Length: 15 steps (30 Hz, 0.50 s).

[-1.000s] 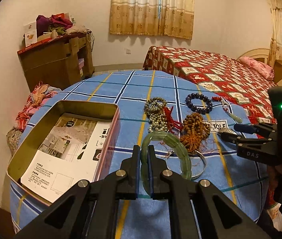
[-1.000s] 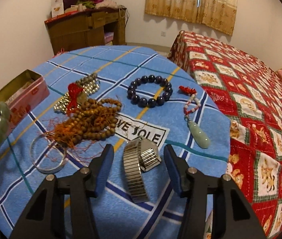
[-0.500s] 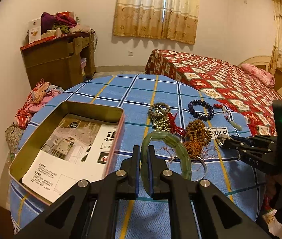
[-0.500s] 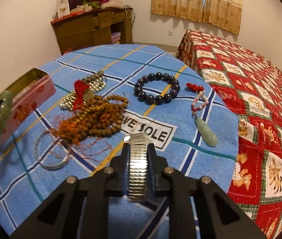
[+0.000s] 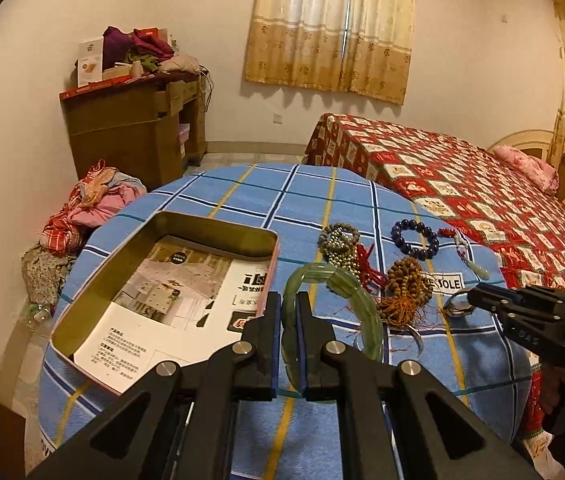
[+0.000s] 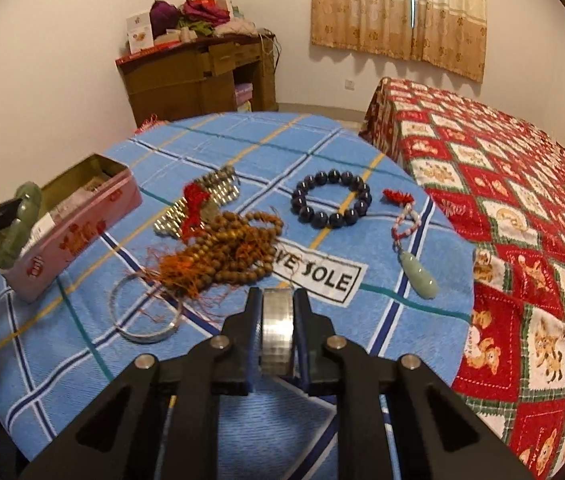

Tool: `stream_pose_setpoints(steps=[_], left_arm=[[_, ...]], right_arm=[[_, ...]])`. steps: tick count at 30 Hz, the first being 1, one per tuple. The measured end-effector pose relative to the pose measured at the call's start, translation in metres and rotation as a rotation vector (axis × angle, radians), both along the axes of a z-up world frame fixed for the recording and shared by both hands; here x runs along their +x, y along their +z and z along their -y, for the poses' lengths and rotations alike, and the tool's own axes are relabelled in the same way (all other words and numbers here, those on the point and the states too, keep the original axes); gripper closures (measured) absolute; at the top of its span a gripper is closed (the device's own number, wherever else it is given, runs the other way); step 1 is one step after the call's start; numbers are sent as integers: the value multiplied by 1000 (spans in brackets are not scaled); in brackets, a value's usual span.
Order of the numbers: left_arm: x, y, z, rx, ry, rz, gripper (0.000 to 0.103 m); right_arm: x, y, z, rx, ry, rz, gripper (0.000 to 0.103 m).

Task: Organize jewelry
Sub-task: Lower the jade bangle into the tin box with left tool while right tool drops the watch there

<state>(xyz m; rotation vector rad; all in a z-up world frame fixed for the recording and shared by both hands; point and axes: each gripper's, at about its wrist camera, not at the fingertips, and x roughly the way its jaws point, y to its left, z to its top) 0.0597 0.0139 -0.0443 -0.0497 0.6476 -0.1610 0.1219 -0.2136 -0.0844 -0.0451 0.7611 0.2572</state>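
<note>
Two grips on: left gripper (image 5: 290, 332) fingers pinch the jade bangle (image 5: 334, 280); right gripper (image 6: 277, 320) fingers just closed, pinching the metal watch (image 6: 277, 330).

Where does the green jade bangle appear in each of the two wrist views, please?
Left wrist view: green jade bangle at lower centre, clamped in the left gripper.
Right wrist view: bangle at the far left edge, beside the tin box.
Shared landmark: dark bead bracelet.

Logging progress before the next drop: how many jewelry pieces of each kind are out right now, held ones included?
Bangles: 2, green bangle in left gripper, silver bangle
Bead strings: 3, dark, wooden, metallic
Pendant: 1
Watch: 1, in right gripper
Total: 7
</note>
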Motion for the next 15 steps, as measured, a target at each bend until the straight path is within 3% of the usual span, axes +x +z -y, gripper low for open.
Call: stream_pose_setpoints(steps=[15], left_arm=[[-5, 12, -5, -4, 9, 31, 97]], right_arm=[[-13, 29, -12, -2, 57, 54, 86]])
